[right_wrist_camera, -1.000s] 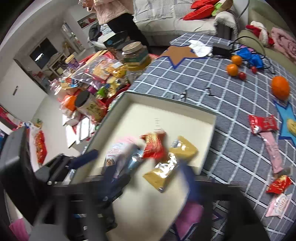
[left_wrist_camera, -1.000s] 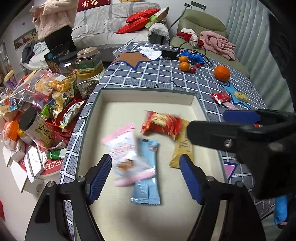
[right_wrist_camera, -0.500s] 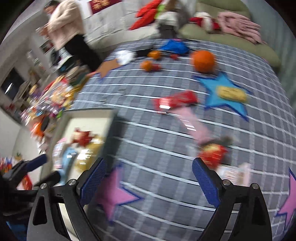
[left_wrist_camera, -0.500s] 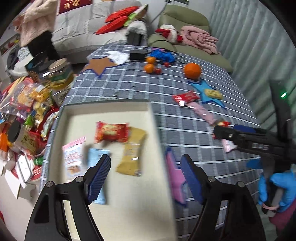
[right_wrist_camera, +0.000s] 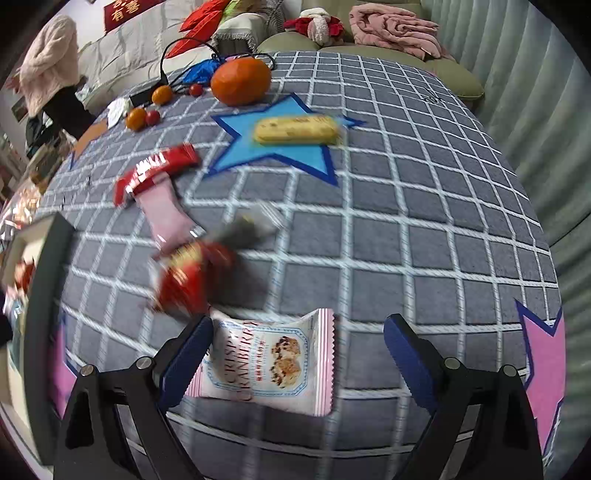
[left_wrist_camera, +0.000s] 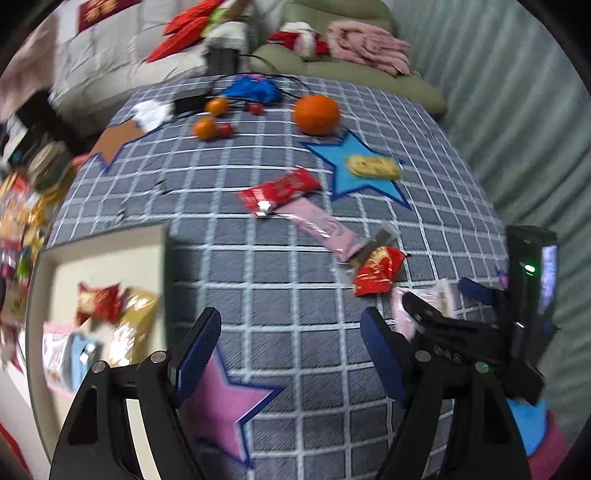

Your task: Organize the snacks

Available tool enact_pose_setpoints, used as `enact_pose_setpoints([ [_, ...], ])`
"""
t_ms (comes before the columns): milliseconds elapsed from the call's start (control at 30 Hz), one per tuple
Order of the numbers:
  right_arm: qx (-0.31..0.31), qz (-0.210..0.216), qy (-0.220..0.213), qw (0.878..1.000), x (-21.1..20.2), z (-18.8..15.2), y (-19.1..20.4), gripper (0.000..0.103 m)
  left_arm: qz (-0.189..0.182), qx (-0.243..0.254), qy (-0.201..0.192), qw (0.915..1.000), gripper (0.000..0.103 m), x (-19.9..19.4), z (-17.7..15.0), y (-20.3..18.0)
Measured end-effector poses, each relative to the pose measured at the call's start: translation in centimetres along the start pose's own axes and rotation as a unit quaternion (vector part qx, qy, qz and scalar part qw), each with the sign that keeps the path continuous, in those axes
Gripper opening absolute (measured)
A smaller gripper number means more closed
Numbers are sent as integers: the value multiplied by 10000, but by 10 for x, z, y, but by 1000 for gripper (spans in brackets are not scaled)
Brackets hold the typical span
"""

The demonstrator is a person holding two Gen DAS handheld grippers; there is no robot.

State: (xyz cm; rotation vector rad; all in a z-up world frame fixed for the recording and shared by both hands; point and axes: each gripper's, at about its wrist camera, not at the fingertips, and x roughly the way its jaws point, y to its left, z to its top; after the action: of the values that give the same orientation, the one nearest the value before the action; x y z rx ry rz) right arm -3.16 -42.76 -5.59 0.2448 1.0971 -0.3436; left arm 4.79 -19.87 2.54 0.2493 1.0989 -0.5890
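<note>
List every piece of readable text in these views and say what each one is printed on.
"CRISPY CRANBERRY": pink-and-white snack packet, between the open fingers of the right hand-held gripper.
"有喜": red banner on the back wall, partly cut off.
White lettering on the red wrapper: too blurred to read.
Print on the yellow bar and the crumpled red packet: unreadable.

Grey tablecloth (right_wrist_camera: 406, 206) with a white grid; pink-striped cranberry packet (right_wrist_camera: 266, 363); blue star patch (right_wrist_camera: 280, 147); orange fruit (right_wrist_camera: 241, 81).

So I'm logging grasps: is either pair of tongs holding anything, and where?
Nothing held. Right tongs open around the cranberry packet; left tongs open, empty.
</note>
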Motion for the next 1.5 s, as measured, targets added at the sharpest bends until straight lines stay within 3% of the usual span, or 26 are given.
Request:
enact_pose_setpoints([
  [100, 111, 52, 10, 9999, -2, -20, -27, 102, 38, 535, -16, 9986, 81, 16, 2, -29],
  [233, -22, -15, -122, 9999, -12, -40, -41, 102, 338, 1081, -102, 9935, 81, 40, 8, -63],
  [333, -56, 32, -233, 9997, -17, -49, -49, 102, 373, 1216, -82, 9918, 81, 55, 13, -78],
  [367, -76, 47, -264, 9996, -17, -51, -49, 103, 384, 1244, -66, 9915, 77, 59, 15, -82],
  [433, -183, 17, -322, 9993, -18, -54, -47, 103, 441, 1293, -24, 9906, 58, 66, 16, -87],
  [467, -248, -32, -333, 9991, -17, -54, -45, 103, 444, 1289, 50, 9907, 41, 69, 16, -89],
  [500, -295, -66, -369, 9989, -17, -56, -44, 103, 360, 1247, 112, 9915, 32, 71, 15, -88],
  [700, -211, 26, -354, 9991, -17, -56, -48, 102, 368, 840, 12, 9958, 31, 58, -10, -69],
  [833, 709, 479, -324, 9958, -25, -53, -67, 102, 461, 476, -26, 9978, 31, 40, -48, -48],
  [867, 982, 583, -314, 9930, -26, -51, -72, 102, 540, 438, -29, 9976, 32, 37, -59, -44],
  [933, 1546, 728, -291, 9849, -24, -44, -79, 102, 658, 385, -14, 9971, 46, 34, -71, -37],
  [967, 1767, 717, -270, 9813, -23, -39, -81, 102, 705, 376, -18, 9968, 67, 34, -73, -35],
  [1000, 1912, 656, -250, 9790, -20, -33, -79, 102, 761, 369, -52, 9964, 78, 33, -73, -32],
  [1067, 1911, 438, -203, 9804, -15, -21, -70, 102, 805, 380, -185, 9959, 79, 28, -70, -28],
  [1233, 678, -149, -49, 9976, -5, -17, -35, 102, 765, 920, -423, 9919, 82, 27, -55, -35],
  [1367, 573, -353, -78, 9977, -9, -35, -58, 102, 672, 1194, -331, 9900, 82, 48, -48, -45],
  [1500, 725, -454, -8, 9963, -13, -42, -81, 103, 635, 967, -331, 9927, 84, 62, -48, -46],
])
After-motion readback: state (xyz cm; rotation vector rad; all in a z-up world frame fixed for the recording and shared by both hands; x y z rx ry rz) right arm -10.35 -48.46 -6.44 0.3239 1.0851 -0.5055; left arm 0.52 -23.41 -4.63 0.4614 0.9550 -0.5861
